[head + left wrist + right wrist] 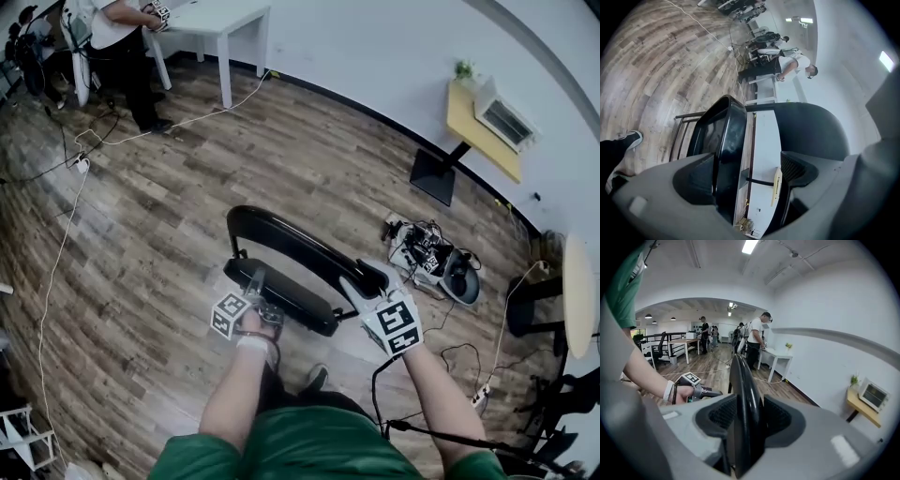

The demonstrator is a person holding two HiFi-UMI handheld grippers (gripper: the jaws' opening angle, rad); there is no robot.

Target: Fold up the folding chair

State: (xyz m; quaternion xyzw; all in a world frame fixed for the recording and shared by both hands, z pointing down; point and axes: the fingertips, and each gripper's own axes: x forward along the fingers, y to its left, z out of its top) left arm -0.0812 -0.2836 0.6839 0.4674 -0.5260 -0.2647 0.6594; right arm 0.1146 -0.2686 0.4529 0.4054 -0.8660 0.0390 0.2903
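Observation:
A black folding chair [281,281] stands on the wood floor in front of me in the head view. Its curved backrest [300,242] arcs above the padded seat [286,298]. My left gripper [255,286] is at the seat's near left edge. In the left gripper view the seat edge [724,140] lies against one pad, with a gap to the other pad [797,168], so the left gripper [745,178] is open. My right gripper [361,286] is shut on the backrest's right end. The right gripper view shows both pads of the right gripper [747,420] pressed on the thin black backrest [743,390].
A person [122,37] stands by a white table [225,19] at the far left. Cables [66,206] trail over the floor. A tangle of devices and cords [427,251] lies just right of the chair. A yellow shelf [478,117] and a round table [577,291] are further right.

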